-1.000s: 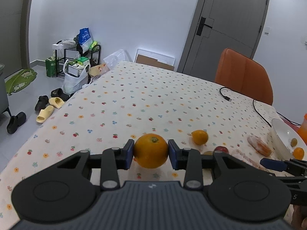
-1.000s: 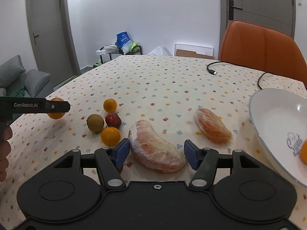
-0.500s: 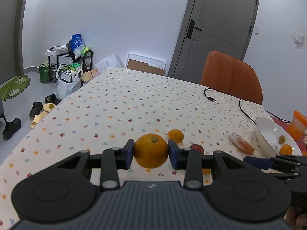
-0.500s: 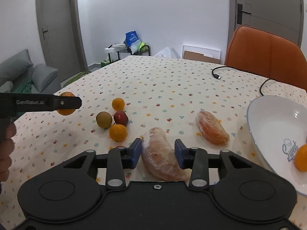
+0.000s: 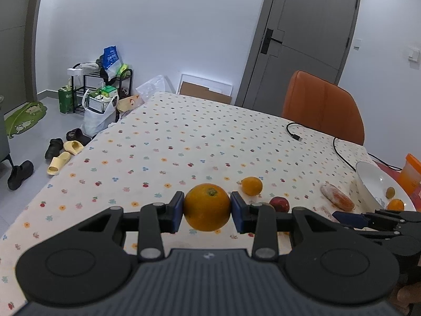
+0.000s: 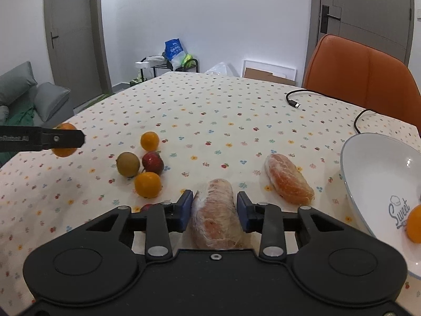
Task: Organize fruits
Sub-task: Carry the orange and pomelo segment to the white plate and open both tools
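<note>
Holding two fruits, white bowl (image 6: pixel 373 158); left hand-held gripper (image 5: pixel 207 208) clamps orange (image 5: pixel 207 206), right hand-held gripper (image 6: pixel 213 208) wrapped pomelo segment (image 6: pixel 214 210).

"Sweet" (in script) on the white bowl (image 6: pixel 373 163).

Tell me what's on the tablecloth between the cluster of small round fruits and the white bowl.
In the right wrist view, the loose plastic-wrapped pomelo segment lies there, nearer the white bowl; the right claw grips another.

Orange chair (image 6: pixel 363 79) behind the table; black cable (image 6: pixel 297 100) on the dotted tablecloth (image 6: pixel 210 110).
</note>
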Demonstrator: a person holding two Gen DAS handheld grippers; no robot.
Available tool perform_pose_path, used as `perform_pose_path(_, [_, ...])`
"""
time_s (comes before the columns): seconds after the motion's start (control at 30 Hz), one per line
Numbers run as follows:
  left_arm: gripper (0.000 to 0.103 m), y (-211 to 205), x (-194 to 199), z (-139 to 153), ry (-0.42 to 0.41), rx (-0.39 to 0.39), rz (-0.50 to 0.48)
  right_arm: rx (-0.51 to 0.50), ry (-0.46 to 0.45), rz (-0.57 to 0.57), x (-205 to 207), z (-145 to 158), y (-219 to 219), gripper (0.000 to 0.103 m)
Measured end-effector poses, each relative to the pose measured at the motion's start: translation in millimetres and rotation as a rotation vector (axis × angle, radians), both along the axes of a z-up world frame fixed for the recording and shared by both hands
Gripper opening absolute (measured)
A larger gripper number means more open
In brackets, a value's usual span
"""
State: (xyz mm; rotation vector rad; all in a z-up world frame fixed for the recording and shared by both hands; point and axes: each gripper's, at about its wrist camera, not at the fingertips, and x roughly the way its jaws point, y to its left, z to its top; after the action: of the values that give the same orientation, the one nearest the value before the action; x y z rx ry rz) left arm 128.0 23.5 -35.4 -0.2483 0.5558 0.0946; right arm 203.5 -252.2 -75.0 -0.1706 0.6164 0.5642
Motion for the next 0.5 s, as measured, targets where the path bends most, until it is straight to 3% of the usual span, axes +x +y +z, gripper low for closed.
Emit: perform_pose_path(0.5, [0.037, -28, 3, 3, -0.007, 0.018, -0.063, 0.079, -0.074, -0.057, -13, 28, -35, 0.033])
